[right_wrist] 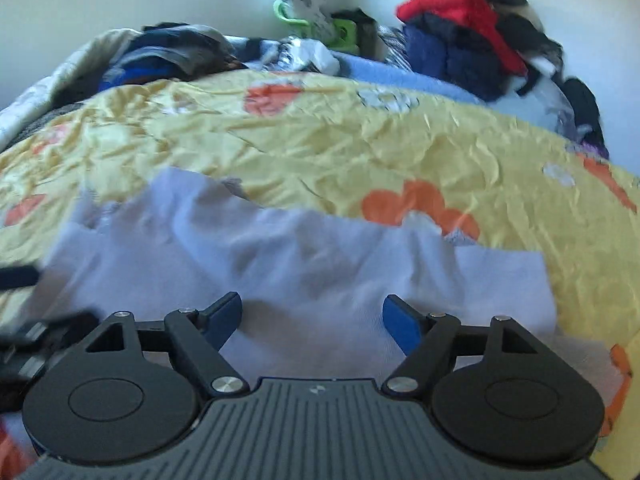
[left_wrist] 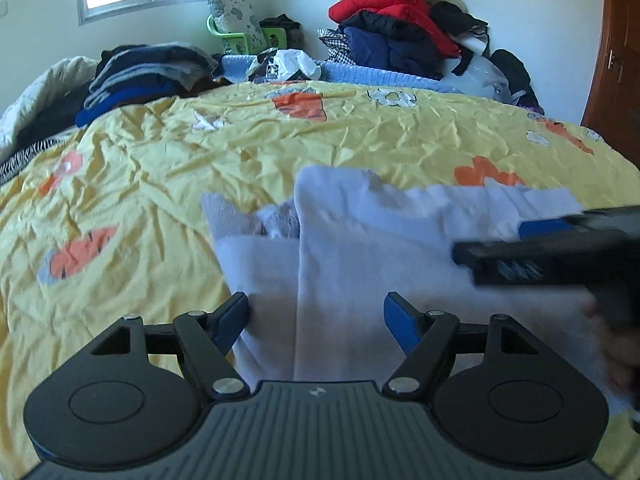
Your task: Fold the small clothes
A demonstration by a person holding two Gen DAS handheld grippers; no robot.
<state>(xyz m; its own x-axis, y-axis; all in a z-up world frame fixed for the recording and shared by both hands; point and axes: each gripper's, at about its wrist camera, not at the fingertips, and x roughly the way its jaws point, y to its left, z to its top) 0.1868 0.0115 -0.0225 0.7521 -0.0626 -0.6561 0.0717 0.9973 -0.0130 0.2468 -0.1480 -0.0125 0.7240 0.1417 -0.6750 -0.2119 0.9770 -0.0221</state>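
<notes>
White garment lying on a yellow bedspread — both grippers poised over it.

The white garment (left_wrist: 360, 248) is resting on the near part of the yellow bedspread (left_wrist: 160, 168). The left gripper (left_wrist: 316, 320) and right gripper (right_wrist: 312, 320) are hovering above it, fingers spread and pinching nothing — a pile of clothes (left_wrist: 408, 28) is sitting at the far right.

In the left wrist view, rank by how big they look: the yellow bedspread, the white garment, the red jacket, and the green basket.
1. yellow bedspread
2. white garment, enlarged by nearness
3. red jacket
4. green basket, partly hidden
</notes>
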